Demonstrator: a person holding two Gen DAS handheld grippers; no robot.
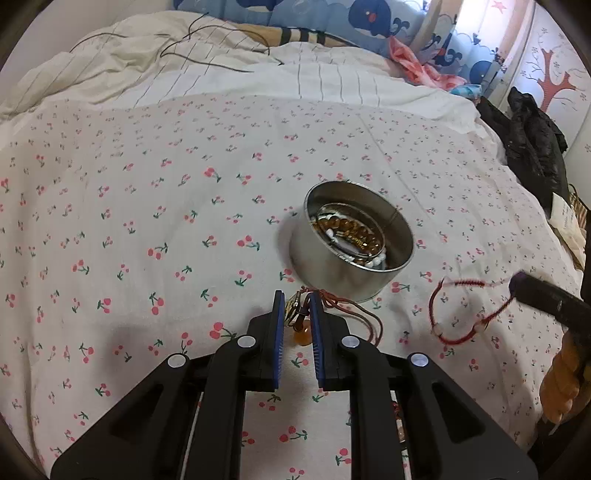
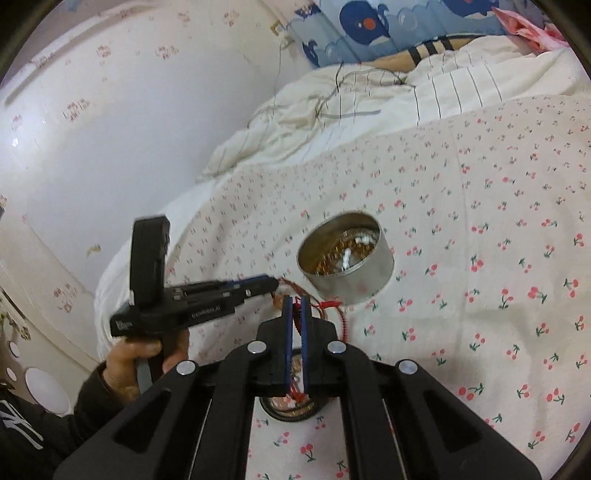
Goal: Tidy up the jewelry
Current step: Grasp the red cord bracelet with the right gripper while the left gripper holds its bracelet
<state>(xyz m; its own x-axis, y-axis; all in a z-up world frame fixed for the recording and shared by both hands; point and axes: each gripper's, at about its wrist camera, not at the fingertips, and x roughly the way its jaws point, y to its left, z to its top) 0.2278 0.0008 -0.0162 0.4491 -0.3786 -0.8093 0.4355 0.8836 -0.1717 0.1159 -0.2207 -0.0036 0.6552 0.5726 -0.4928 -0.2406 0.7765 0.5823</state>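
Task looks partly done. L to R in the left wrist view: the left claw [image 1: 297, 310] is nearly closed, pinching a brown cord necklace [image 1: 354, 314] w/ an amber pendant [image 1: 302, 336], at approx 7 o'clock of the tin [image 1: 332, 269]. The tin already holds amber and white beads [image 1: 356, 236]. At 4 o'clock of the tin, the right claw [image 2: 297, 308] is clamped on a red string bracelet [image 1: 458, 314], lifted off the bed [image 1: 147, 221]. Both pieces are still to go in.

Surface: cherry-print sheet, soft and wrinkled. Striped duvet [image 1: 184, 74] and whale pillows [image 1: 369, 22] at 12 o'clock; dark clothing [image 1: 532, 140] far right.
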